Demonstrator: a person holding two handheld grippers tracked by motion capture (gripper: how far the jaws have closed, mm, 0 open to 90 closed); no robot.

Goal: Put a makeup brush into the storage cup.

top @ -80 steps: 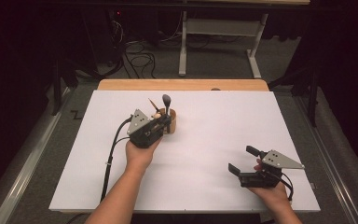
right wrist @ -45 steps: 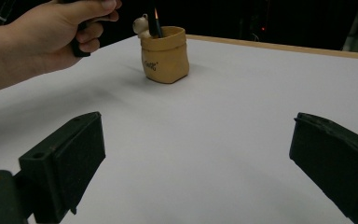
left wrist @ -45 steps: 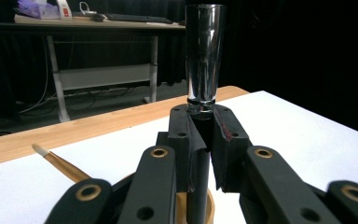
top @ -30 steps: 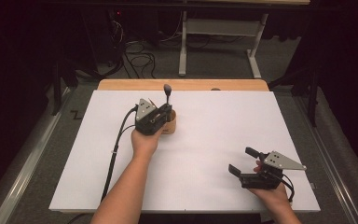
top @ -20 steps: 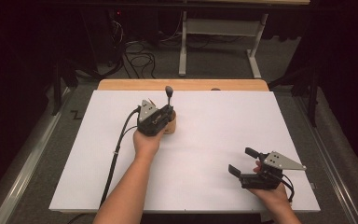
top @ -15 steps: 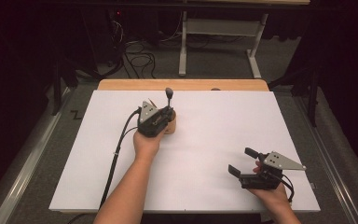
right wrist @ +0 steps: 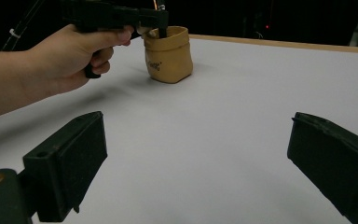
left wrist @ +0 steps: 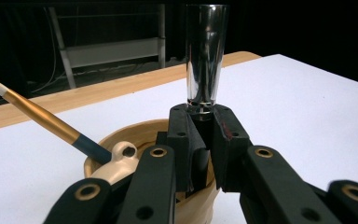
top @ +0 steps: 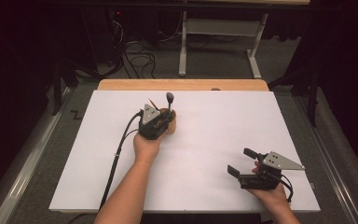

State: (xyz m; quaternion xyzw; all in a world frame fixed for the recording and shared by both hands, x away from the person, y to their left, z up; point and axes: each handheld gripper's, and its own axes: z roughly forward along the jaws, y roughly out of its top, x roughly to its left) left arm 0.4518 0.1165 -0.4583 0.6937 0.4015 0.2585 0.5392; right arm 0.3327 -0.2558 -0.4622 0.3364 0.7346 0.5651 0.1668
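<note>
2 grippers are in play, and the left gripper (left wrist: 200, 154) is the busy one: its jaws are clenched on the thin stem of a utensil with a shiny tapered metal handle (left wrist: 206, 51), standing upright out of a small tan holder (top: 170, 122) near the far middle of the white tabletop (top: 214, 121). in the left gripper view the pads pinch just below where the handle narrows, right above the holder's rim (left wrist: 135, 128).

the handle looks polished and hard, so i judge it stiff and slippery; the narrow neck is the better place to grip, since the taper above would let the pads slide. it seems light enough for 1 gripper, but a straight lift matters, because the holder looks like a soft, lightweight pouch that could tip or ride up with it.

1 gold brush with a blue band (left wrist: 46, 122) leans out of the same holder to the side, beside a cream-coloured loop end (left wrist: 121, 158) of another utensil; both could be dragged along.

the right gripper (top: 244, 162) rests near the front right corner, jaws wide apart and grasping nothing, well away from the holder.
</note>
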